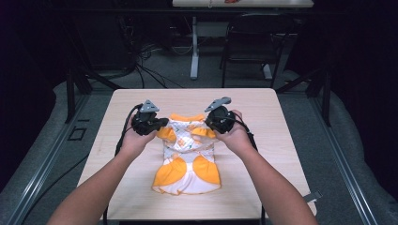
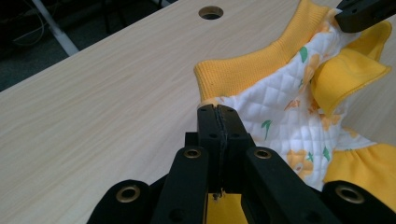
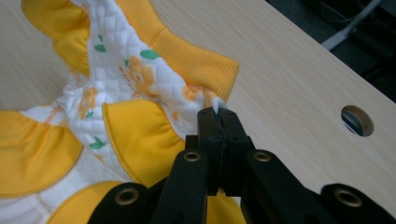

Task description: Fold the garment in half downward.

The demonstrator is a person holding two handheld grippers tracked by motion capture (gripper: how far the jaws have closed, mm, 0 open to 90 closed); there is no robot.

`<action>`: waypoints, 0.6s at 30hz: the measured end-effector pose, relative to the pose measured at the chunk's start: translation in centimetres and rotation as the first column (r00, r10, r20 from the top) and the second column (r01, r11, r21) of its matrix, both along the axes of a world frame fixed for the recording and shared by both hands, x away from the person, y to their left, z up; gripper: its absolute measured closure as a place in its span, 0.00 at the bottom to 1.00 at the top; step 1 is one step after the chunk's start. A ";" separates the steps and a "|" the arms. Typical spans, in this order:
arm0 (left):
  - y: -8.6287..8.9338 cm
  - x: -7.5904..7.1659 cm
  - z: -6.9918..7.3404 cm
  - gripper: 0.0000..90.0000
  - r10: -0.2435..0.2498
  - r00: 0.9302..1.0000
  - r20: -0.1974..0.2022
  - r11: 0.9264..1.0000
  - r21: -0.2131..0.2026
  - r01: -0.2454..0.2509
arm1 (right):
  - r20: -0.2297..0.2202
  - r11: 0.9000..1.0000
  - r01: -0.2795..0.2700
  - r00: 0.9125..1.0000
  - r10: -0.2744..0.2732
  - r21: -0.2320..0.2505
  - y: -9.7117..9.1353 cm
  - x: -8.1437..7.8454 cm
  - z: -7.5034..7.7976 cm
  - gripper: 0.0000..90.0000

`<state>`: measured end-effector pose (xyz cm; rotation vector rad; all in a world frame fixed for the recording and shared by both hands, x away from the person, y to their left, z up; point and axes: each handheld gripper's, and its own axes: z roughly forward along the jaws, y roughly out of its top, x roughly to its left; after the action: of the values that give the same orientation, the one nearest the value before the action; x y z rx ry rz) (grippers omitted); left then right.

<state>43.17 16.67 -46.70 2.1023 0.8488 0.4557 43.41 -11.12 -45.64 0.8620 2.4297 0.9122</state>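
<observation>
Dress flat mid-surface; left gripper jaws clamped on one shoulder edge, right gripper jaws clamped on other; risk: thin pinch slips if lifted unevenly; dress sags, twists.

No readable text, labels, brands or numbers in any view. Closest candidate: small orange print on the quilted white fabric of the garment, near its left edge in the right gripper view, could be lettering but it's too blurred to read. The rest of the print there is just flowers and leaves. Nothing legible on the desk either.
</observation>
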 end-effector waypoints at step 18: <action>0.6 -4.5 -1.4 0.99 -0.072 0.997 -0.014 0.997 -0.007 0.072 | -0.015 0.996 -0.075 0.997 0.075 -0.046 -0.2 -4.1 -1.3 0.99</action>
<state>38.71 17.31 -48.13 2.1247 0.7791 0.3995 39.34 -11.34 -46.91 0.7676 2.4998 0.8751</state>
